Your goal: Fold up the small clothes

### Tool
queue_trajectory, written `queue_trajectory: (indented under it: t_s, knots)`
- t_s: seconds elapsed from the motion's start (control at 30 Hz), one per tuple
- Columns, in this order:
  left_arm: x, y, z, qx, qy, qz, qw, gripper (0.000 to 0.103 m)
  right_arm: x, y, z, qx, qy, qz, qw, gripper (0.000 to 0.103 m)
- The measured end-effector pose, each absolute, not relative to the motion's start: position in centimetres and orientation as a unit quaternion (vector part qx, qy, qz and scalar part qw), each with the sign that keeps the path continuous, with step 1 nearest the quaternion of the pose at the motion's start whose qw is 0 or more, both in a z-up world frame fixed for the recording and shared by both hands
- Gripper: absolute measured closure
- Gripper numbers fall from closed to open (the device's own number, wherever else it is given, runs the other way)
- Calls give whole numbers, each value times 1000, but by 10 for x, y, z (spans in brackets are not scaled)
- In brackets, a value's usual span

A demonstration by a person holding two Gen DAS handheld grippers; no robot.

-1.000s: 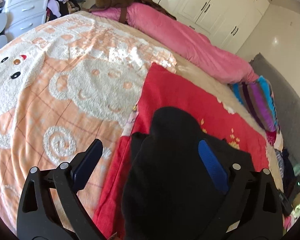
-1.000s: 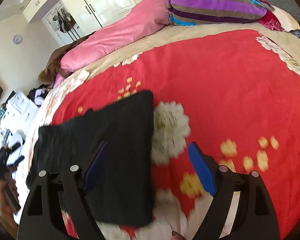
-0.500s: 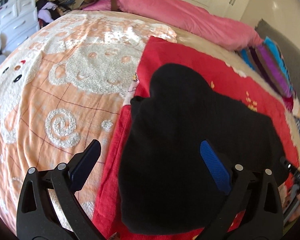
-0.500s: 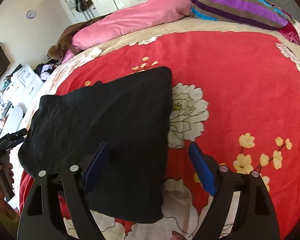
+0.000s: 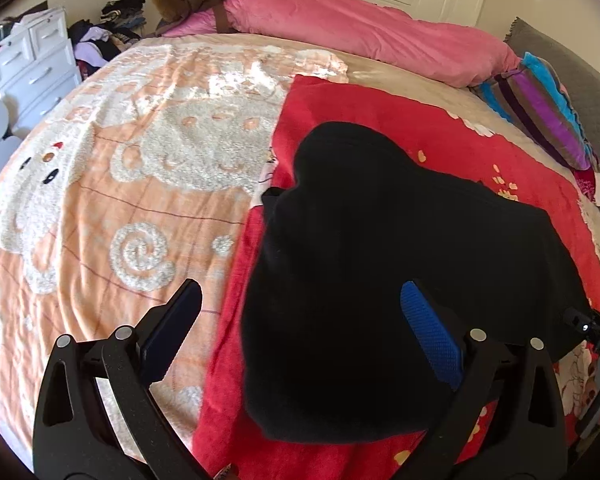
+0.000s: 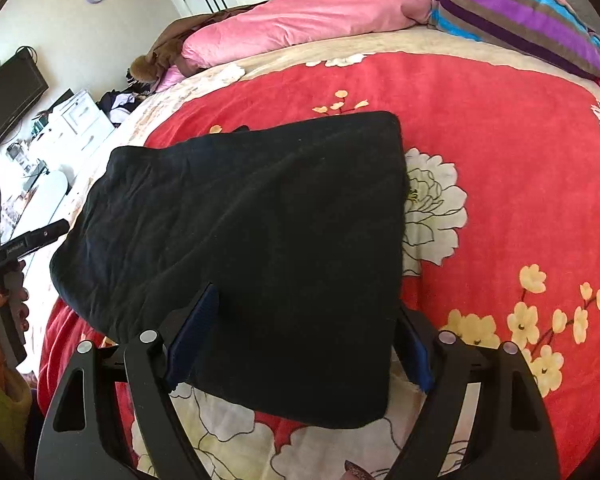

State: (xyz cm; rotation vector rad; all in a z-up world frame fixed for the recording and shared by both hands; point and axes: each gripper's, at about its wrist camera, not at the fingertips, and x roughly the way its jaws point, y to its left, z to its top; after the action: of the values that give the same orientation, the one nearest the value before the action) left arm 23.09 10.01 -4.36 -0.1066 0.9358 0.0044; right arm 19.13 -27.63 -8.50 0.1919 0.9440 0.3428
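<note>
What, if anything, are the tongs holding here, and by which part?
Nothing is held. Both the left tongs and the right tongs are open above the black garment, which lies flat on the red blanket.

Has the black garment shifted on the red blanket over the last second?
Yes. In the right wrist view the black garment has spread flatter, and its right edge now covers part of the white flower print it lay beside.

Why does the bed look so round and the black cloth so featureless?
Both wrist views are fisheye, bending the bed into a dome; in the left view sunlight glares on the orange blanket, and the black garment goes nearly detailless; in the right view its wrinkles show faintly.
</note>
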Motion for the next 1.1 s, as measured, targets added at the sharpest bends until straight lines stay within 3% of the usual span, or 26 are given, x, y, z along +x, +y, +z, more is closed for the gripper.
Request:
queue_trajectory:
  t_s: [0.2,0.33,0.67,0.73,0.8,0.87,1.0,1.07,1.1]
  knots:
    - [222,106,-45,-60,457,7,887,10,188,-277,-86,94,457,166,869,23]
    - [213,113,-51,-83,464,7,882,10,182,-276,-78,93,450,181,870,33]
    - [202,126,-69,-166,482,-13,860,10,170,-291,-80,98,447,145,877,33]
    - [203,127,-73,-171,484,-10,858,10,170,-289,-81,98,446,150,877,39]
    - [202,130,-78,-182,486,-9,855,10,170,-288,-82,99,450,158,874,51]
    - [201,136,-82,-217,482,-19,848,10,169,-289,-82,103,447,161,874,52]
    - [197,147,-86,-269,471,-28,840,32,168,-289,-76,108,439,165,877,58]
    - [197,146,-85,-265,472,-33,840,53,167,-288,-74,106,439,167,877,66]
    - [198,145,-84,-266,471,-39,840,70,167,-288,-73,104,440,168,876,77]
